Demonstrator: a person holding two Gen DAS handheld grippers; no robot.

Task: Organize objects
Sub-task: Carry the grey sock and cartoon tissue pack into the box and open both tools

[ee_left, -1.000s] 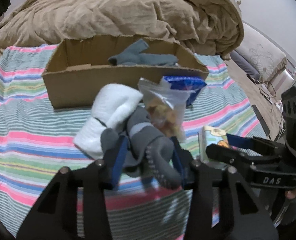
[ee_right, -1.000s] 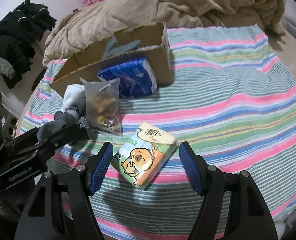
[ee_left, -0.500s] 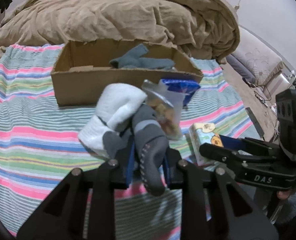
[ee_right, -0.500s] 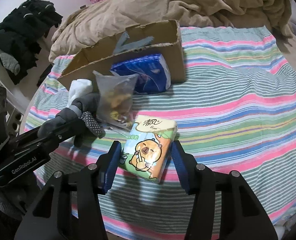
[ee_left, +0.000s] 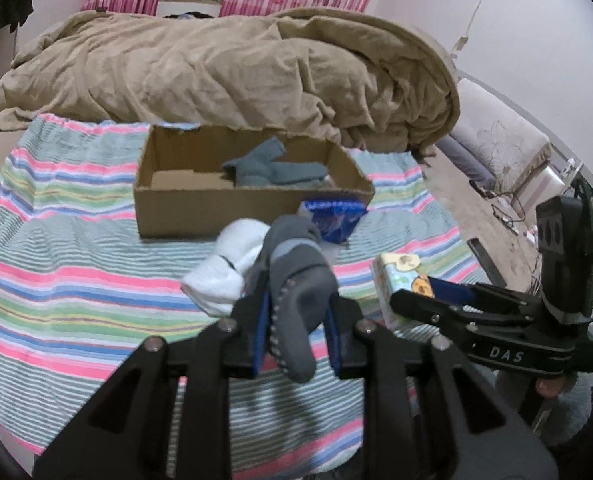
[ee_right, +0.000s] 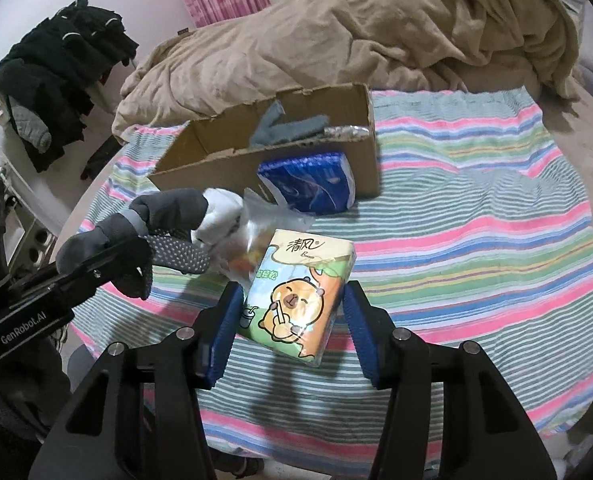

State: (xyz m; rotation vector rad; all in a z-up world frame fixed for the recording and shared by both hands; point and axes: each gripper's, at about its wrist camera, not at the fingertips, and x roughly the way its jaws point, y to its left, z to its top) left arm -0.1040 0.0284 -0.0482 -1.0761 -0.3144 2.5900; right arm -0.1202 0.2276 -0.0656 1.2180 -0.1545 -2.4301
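Observation:
My left gripper is shut on a dark grey sock with grip dots and holds it above the striped cloth; it also shows in the right wrist view. My right gripper is shut on a tissue pack with a cartoon animal, lifted off the cloth; the pack also shows in the left wrist view. An open cardboard box beyond holds blue-grey socks.
A white sock lies on the striped cloth by the left gripper. A blue tissue pack leans on the box front. A clear snack bag lies beside it. A tan duvet is heaped behind the box.
Both grippers have shut, the left on the grey sock, the right on the cartoon tissue pack. Both have lifted their loads off the cloth.

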